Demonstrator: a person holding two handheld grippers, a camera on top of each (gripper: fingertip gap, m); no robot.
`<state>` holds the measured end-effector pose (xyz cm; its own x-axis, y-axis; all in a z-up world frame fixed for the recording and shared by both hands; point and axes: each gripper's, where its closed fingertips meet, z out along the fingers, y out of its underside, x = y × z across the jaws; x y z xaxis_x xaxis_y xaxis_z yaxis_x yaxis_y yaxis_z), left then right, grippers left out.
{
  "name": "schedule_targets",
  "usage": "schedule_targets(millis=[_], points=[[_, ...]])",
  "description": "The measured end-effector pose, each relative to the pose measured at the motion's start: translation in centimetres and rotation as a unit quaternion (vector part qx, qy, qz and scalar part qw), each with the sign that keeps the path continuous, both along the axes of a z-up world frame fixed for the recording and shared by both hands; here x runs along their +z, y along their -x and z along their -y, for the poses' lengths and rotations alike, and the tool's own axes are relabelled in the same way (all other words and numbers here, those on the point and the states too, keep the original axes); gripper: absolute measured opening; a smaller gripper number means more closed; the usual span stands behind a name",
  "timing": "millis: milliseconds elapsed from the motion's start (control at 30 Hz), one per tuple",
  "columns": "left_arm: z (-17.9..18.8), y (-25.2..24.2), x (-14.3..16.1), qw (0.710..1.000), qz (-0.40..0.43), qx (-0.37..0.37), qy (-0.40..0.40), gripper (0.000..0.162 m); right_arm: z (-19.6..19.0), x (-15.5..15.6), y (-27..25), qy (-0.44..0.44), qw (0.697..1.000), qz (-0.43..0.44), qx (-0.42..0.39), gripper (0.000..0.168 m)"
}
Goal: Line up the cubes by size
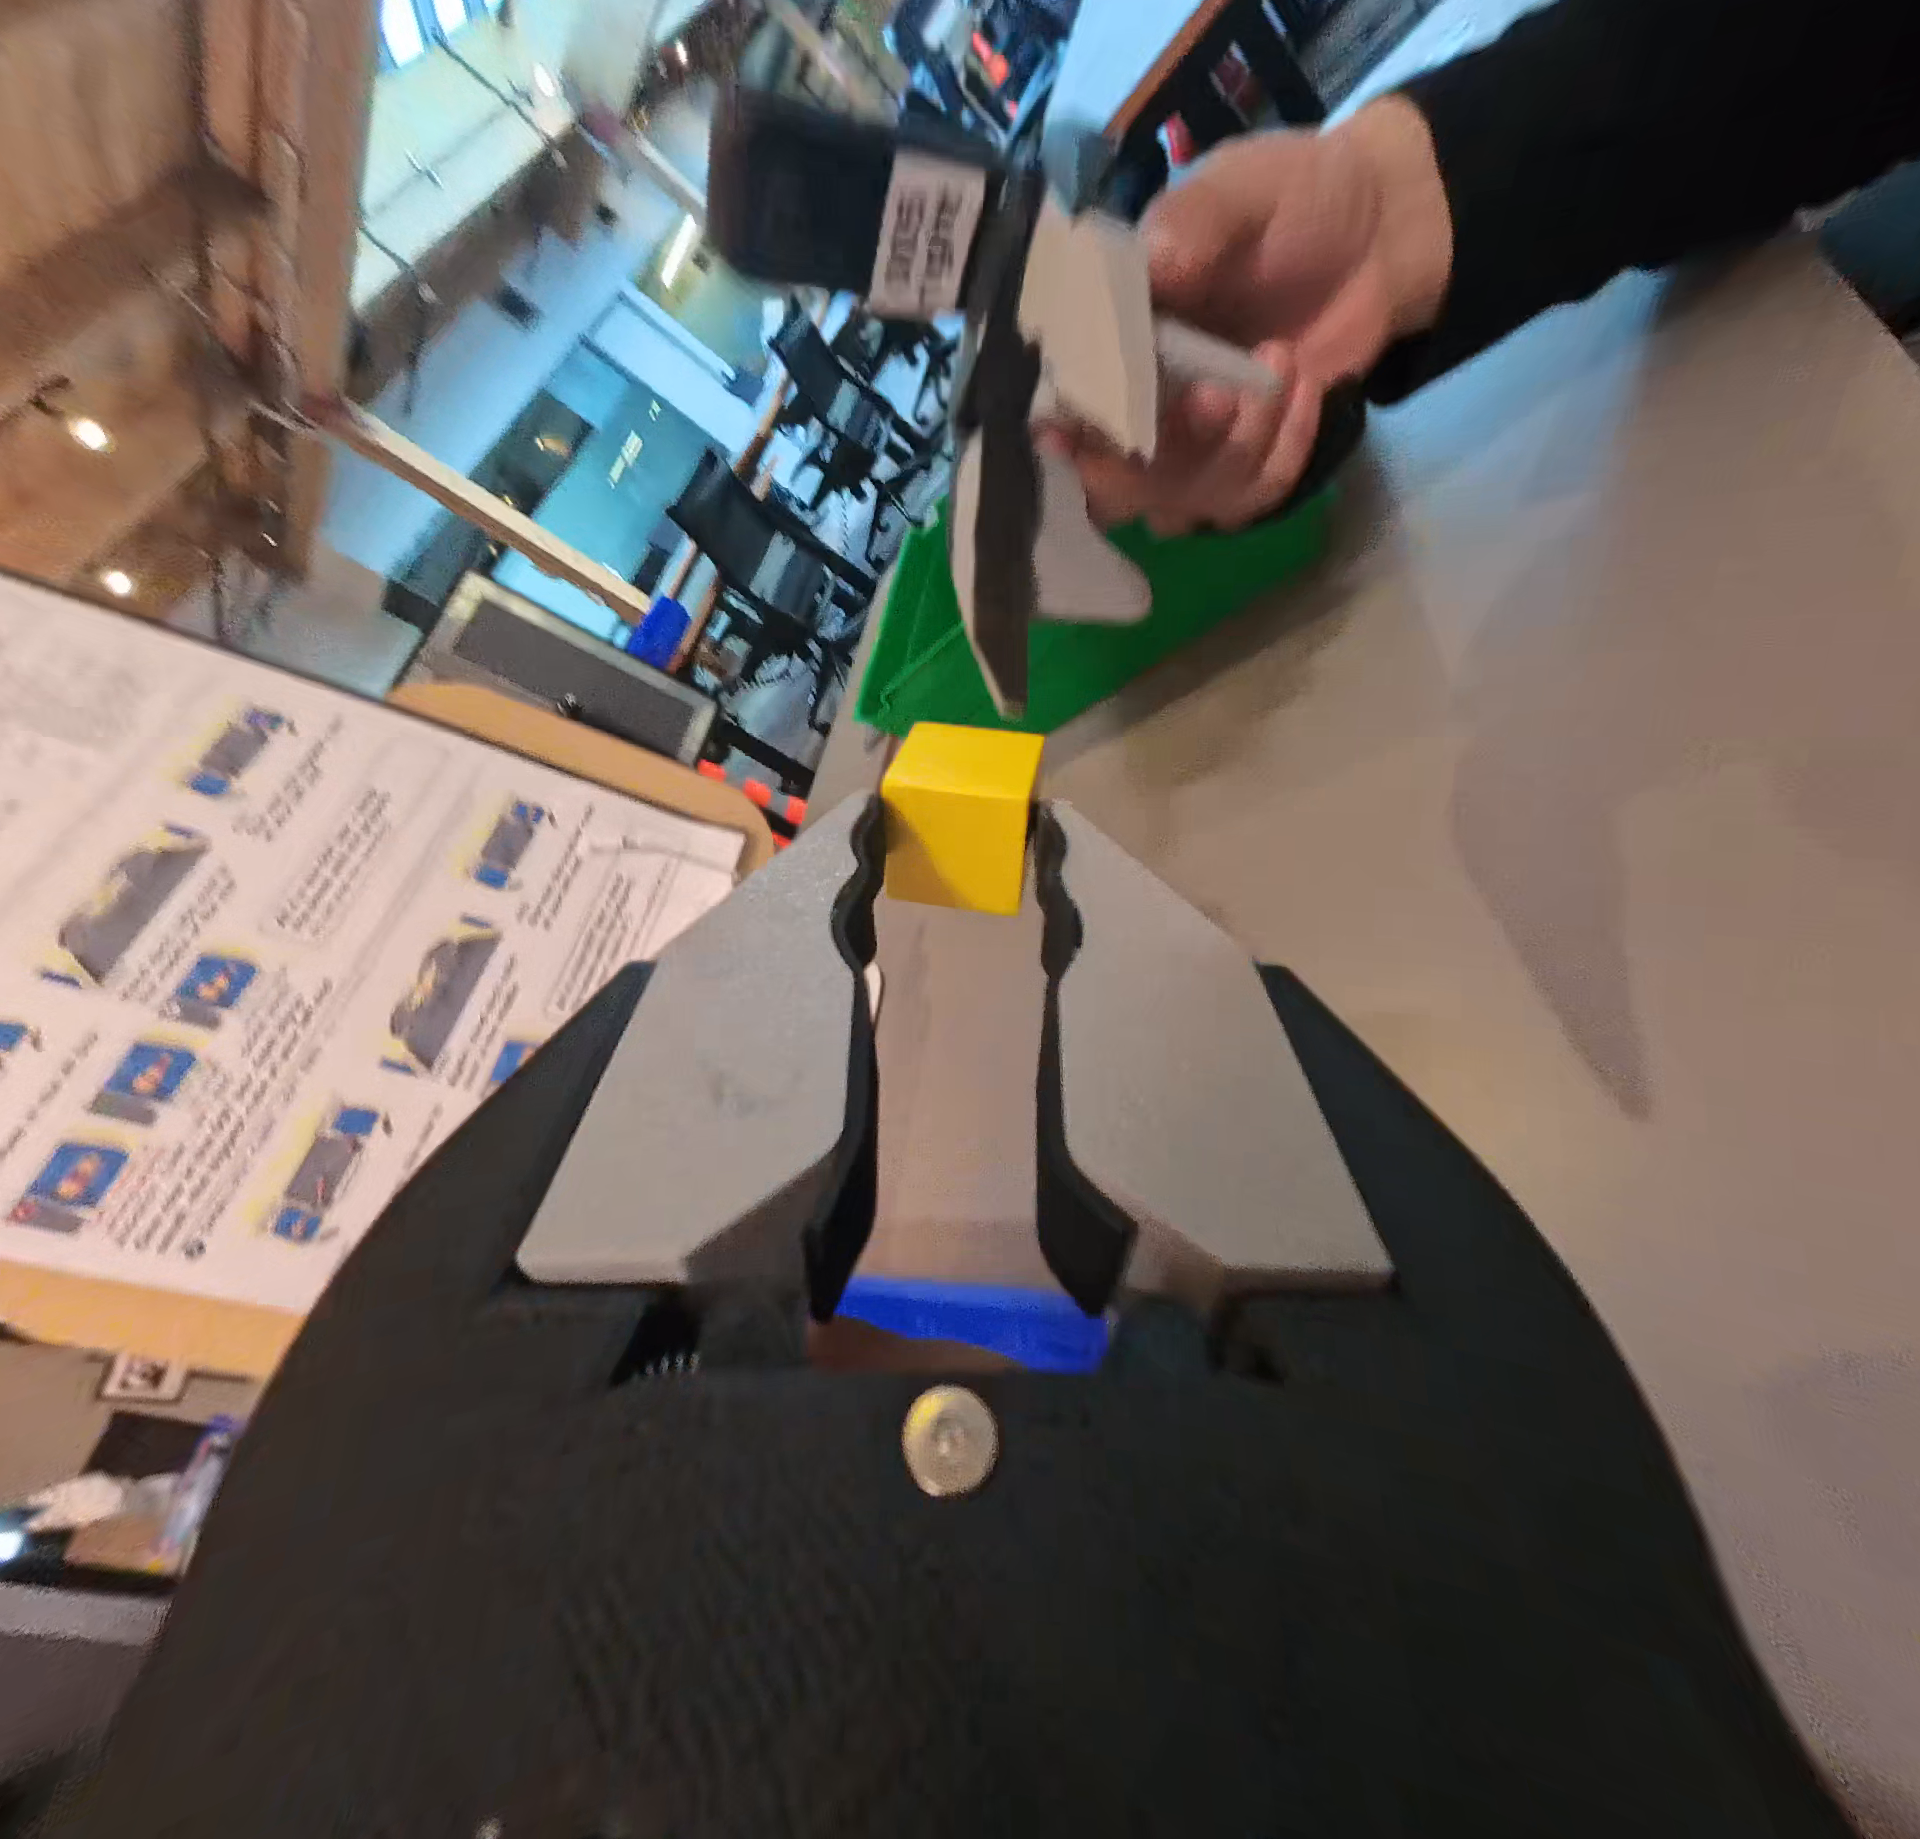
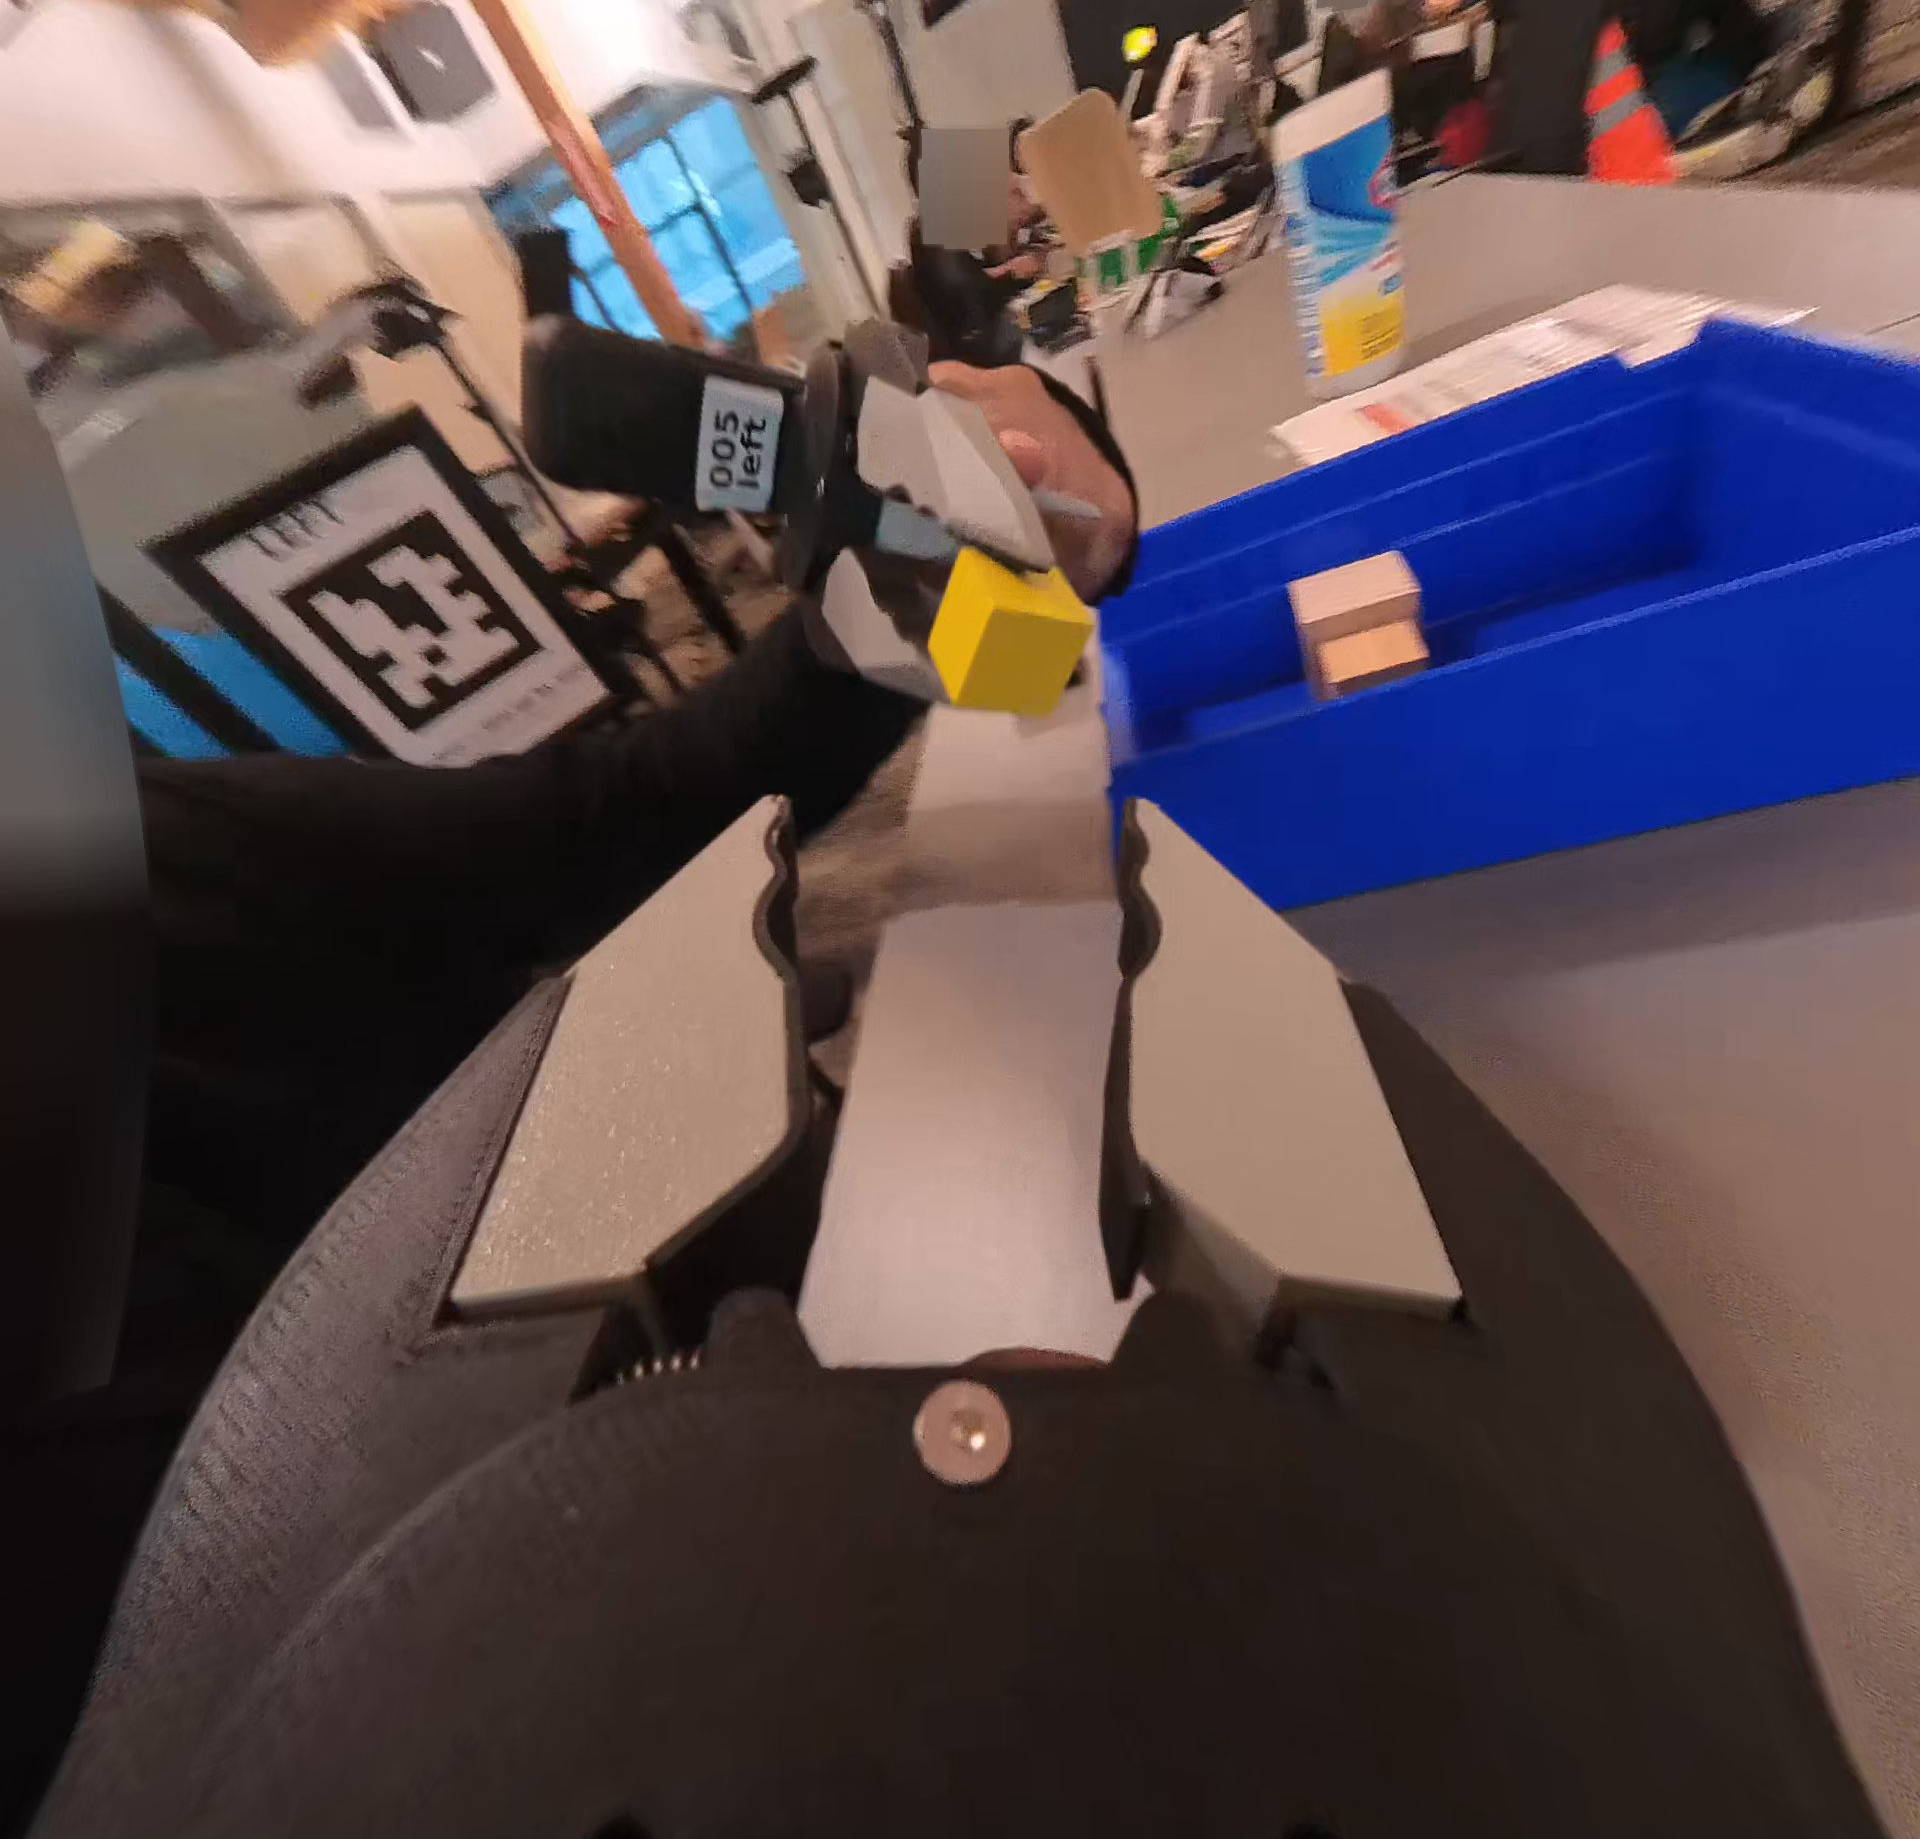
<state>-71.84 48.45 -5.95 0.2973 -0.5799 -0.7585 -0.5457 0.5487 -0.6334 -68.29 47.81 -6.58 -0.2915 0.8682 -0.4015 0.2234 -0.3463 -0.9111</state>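
Observation:
My left gripper (image 1: 956, 828) is shut on a small yellow cube (image 1: 961, 823), held at its fingertips above the grey table (image 1: 1455, 854). The same cube (image 2: 1006, 636) shows in the right wrist view, held by the left gripper (image 2: 987, 626) near the corner of a blue bin (image 2: 1558, 781). A pale wooden cube (image 2: 1356, 623) lies inside that bin. My right gripper (image 2: 951, 854) is open and empty, over the table short of the bin. It also shows in the left wrist view (image 1: 1013, 636), in front of a large green cube (image 1: 1091, 636).
A printed instruction sheet (image 1: 260, 916) lies at the left on a brown board. A white and blue wipes canister (image 2: 1340, 251) and papers (image 2: 1507, 366) stand behind the bin. A marker board (image 2: 395, 594) stands at the left. A person's sleeved arm (image 2: 468, 906) crosses the foreground.

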Motion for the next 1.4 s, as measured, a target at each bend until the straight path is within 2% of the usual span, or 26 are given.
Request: schedule_targets(millis=[100,133,300,400,433,567,667,800,867,1067,1100,1133,1167,1300,1400], points=[[0.7,-2.3,-0.5,1.000,0.004,-0.028,-0.010,0.026,0.6,-0.3,1.5,0.050,0.998,-0.013,0.022,0.058],[0.7,-2.8,-0.8,0.999,0.005,-0.032,-0.011,0.026,0.7,-0.3,1.8,0.063,0.997,-0.020,0.030,0.048],[0.5,-3.6,-1.2,0.999,0.021,-0.033,-0.001,0.026,0.9,-0.6,1.9,0.109,0.992,-0.030,0.061,0.025],[0.1,-3.1,-2.4,1.000,-0.007,-0.011,0.013,0.027,0.2,-1.1,1.8,0.083,0.996,-0.018,0.031,0.024],[0.1,-2.4,-3.0,0.999,-0.028,-0.006,0.020,0.035,-0.3,-1.1,1.5,0.069,0.997,-0.014,0.014,0.024],[-0.8,3.8,-5.0,0.986,-0.119,0.047,0.108,0.043,-2.5,-0.3,-1.0,-0.029,0.998,-0.002,-0.063,0.024],[-2.9,11.0,-7.8,0.946,-0.229,0.133,0.186,0.045,-3.7,0.4,-3.0,-0.107,0.989,0.007,-0.102,0.024],[-4.8,17.6,-11.7,0.878,-0.330,0.202,0.282,0.049,-4.0,1.8,-4.7,-0.113,0.987,-0.016,-0.112,0.024],[-5.4,19.7,-13.5,0.849,-0.369,0.216,0.311,0.052,-4.2,2.2,-5.5,-0.115,0.987,-0.021,-0.114,0.024],[-7.1,22.7,-17.0,0.797,-0.449,0.237,0.327,0.069,-6.3,2.0,-9.2,-0.159,0.976,0.008,-0.149,0.024],[-7.1,23.2,-17.8,0.785,-0.460,0.238,0.339,0.069,-6.7,2.1,-10.0,-0.169,0.973,0.013,-0.157,0.024],[-6.9,23.4,-18.4,0.776,-0.465,0.235,0.355,0.059,-7.0,2.2,-10.9,-0.179,0.970,0.018,-0.162,0.024],[-7.0,23.0,-18.5,0.779,-0.455,0.230,0.366,0.048,-7.4,2.2,-11.8,-0.190,0.967,0.025,-0.169,0.024],[-7.1,21.5,-18.0,0.806,-0.414,0.206,0.370,0.046,-9.8,1.2,-16.1,-0.255,0.941,0.091,-0.202,0.024],[-7.5,20.3,-16.1,0.848,-0.360,0.203,0.333,0.046,-13.0,-0.9,-19.6,-0.297,0.914,0.178,-0.213,0.025]])
